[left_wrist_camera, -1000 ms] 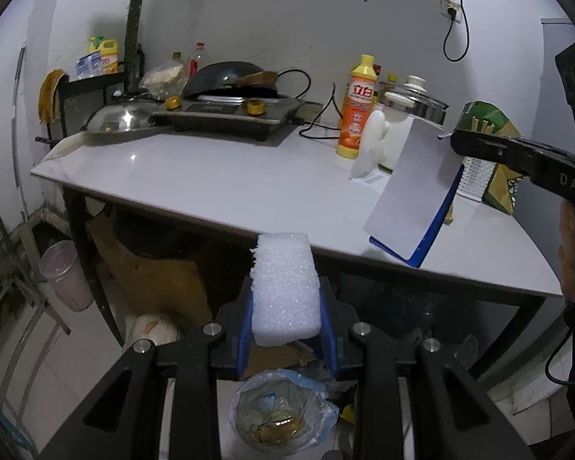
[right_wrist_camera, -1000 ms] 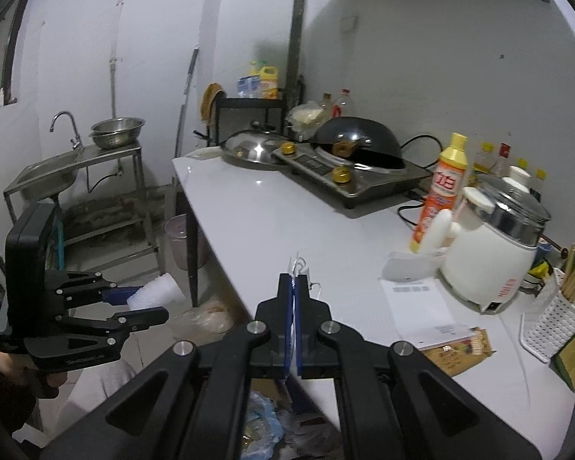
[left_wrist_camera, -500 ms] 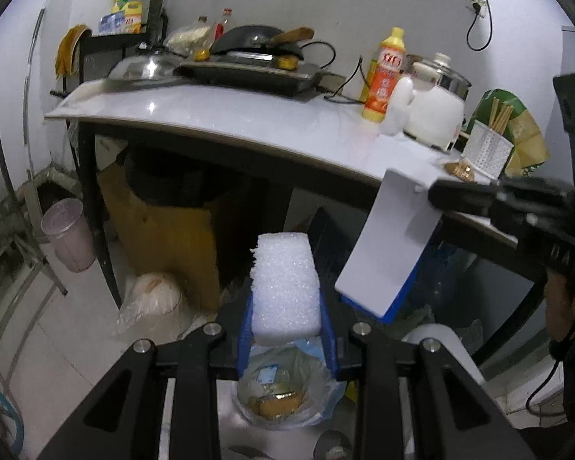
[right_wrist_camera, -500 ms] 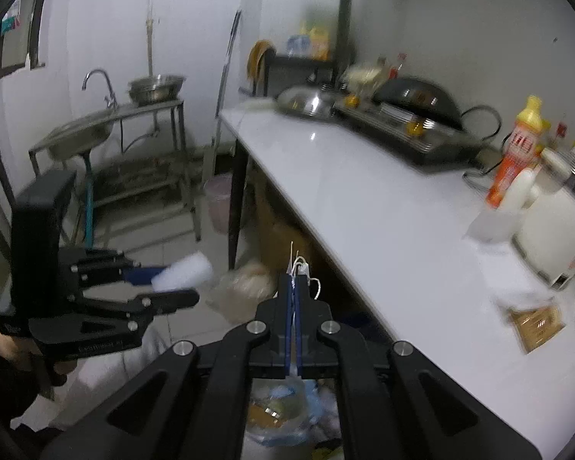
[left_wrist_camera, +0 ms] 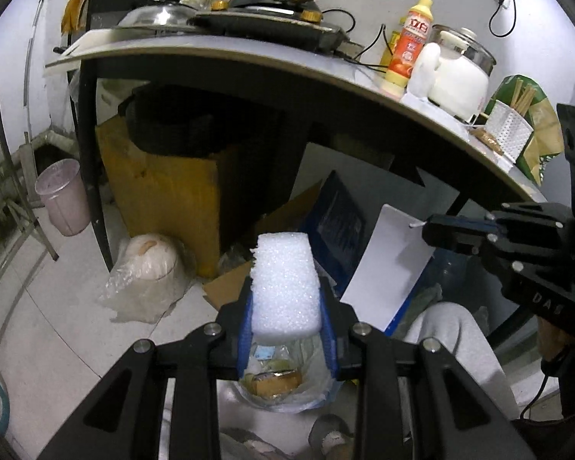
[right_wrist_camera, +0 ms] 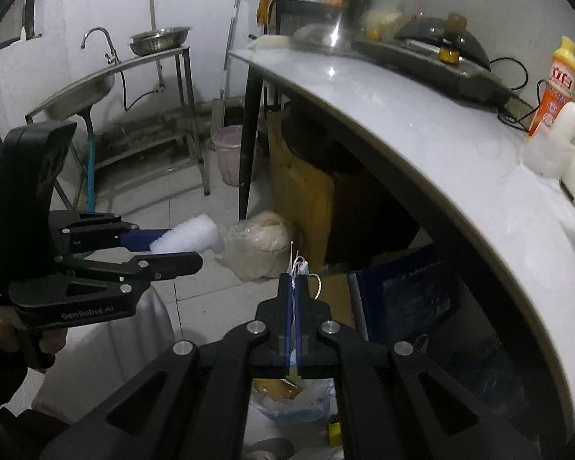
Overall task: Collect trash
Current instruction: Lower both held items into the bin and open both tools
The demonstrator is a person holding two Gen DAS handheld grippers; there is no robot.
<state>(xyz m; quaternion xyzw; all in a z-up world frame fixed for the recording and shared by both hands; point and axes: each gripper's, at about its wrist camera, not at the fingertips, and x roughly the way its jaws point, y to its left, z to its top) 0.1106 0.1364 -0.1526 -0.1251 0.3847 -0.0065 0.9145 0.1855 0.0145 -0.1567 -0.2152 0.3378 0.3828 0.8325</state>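
Left wrist view: left gripper (left_wrist_camera: 286, 318) fingers pinching white rectangular foam block (left_wrist_camera: 285, 285), above clear plastic trash bag (left_wrist_camera: 283, 383) on the floor, below white-topped bench (left_wrist_camera: 249, 53). Right wrist view: right gripper (right_wrist_camera: 294, 287) fingers pressed together on thin white card with string loop (right_wrist_camera: 296, 268), edge-on; same bag (right_wrist_camera: 291, 398) beneath.

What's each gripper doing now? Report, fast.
Left gripper: shut on the white foam block.
Right gripper: shut on the flat white card.
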